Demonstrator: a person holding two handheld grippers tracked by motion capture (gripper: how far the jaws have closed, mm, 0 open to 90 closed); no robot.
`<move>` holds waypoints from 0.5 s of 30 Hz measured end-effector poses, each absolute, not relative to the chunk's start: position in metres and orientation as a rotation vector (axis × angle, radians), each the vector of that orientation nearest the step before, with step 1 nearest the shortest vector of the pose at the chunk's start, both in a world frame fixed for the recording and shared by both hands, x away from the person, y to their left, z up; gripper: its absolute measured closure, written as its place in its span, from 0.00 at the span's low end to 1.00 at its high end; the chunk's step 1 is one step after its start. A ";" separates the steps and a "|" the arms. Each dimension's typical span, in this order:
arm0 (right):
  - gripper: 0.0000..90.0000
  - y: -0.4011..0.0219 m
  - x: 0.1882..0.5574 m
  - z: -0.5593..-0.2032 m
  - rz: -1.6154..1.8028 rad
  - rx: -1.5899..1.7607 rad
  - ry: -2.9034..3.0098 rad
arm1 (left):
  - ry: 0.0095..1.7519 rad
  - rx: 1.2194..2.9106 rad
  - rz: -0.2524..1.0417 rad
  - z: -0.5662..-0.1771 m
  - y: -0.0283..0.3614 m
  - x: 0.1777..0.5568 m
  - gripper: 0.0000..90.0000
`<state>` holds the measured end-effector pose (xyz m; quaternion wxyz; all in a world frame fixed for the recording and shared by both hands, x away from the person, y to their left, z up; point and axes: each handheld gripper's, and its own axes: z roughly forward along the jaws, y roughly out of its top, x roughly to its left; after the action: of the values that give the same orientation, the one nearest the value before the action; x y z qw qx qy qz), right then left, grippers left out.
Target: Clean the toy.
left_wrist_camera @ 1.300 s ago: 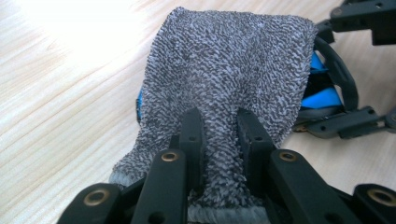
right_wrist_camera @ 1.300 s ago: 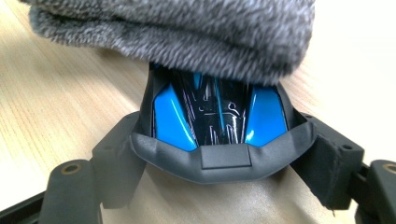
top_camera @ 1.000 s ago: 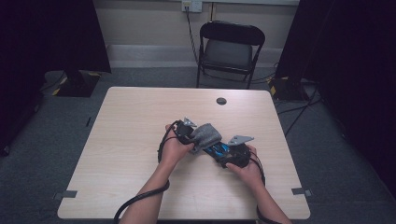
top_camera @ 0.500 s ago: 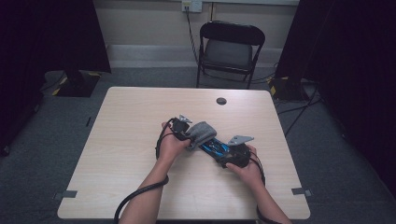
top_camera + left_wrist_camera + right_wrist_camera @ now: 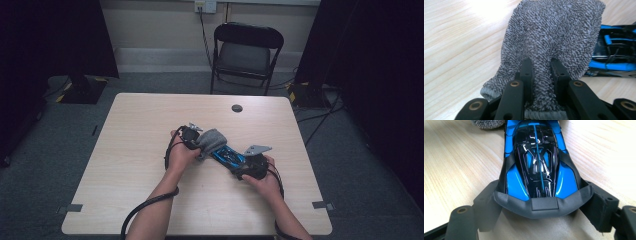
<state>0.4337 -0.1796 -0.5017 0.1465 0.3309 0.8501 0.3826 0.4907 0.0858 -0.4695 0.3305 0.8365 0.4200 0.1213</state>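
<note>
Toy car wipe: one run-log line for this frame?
left gripper: shut on grey cloth | right gripper: shut on blue toy car | cloth over car front | table

I take the toy car (image 5: pixel 229 156) as my landmark. Left of it, the grey cloth (image 5: pixel 212 140) lies over its nose with my left gripper (image 5: pixel 196 139) clamped on the fabric, so that side is blocked. My right gripper (image 5: pixel 240 167) brackets its rear, its jaws standing at either flank. Beyond the car the tabletop (image 5: pixel 140 150) runs bare up to a small dark disc (image 5: pixel 237 108) near the far edge. I see open wood on the near side of the car too.
</note>
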 end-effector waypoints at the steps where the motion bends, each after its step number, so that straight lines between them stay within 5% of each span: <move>1: 0.26 -0.180 0.434 -0.502 1.101 0.952 2.447 | 1.105 2.183 0.319 -0.470 0.087 0.491 0.84; 15: 0.26 -0.180 0.434 -0.502 1.102 0.952 2.447 | 1.153 2.191 0.406 -0.469 0.112 0.490 0.83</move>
<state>0.4337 -0.1796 -0.5017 0.1464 0.3309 0.8501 0.3827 0.4900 0.1118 -0.4687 0.3110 0.8300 0.4366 0.1537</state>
